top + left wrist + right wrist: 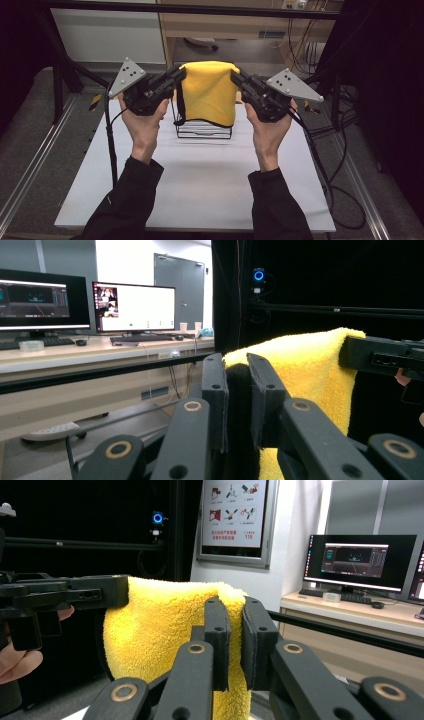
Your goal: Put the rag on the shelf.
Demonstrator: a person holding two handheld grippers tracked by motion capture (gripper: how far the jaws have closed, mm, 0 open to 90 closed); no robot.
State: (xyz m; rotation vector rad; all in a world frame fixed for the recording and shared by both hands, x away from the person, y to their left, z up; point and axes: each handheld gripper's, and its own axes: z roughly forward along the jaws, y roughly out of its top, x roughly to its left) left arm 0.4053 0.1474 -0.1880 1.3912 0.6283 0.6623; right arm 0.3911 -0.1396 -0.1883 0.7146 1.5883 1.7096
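STEP: cloth transfer, mid-carry | yellow cloth [209,92] stretched aloft above wire rack [202,129] | left gripper [178,75], right gripper [236,76] clamped on top corners | NEXT: likely level lowering onto rack.

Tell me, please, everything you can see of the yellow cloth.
The yellow cloth is a fluffy, terry-like towel with a dark edge trim, held up by its two top corners. The left gripper and right gripper each pinch one. It hangs folded, its lower edge in front of the black wire rack on the table.
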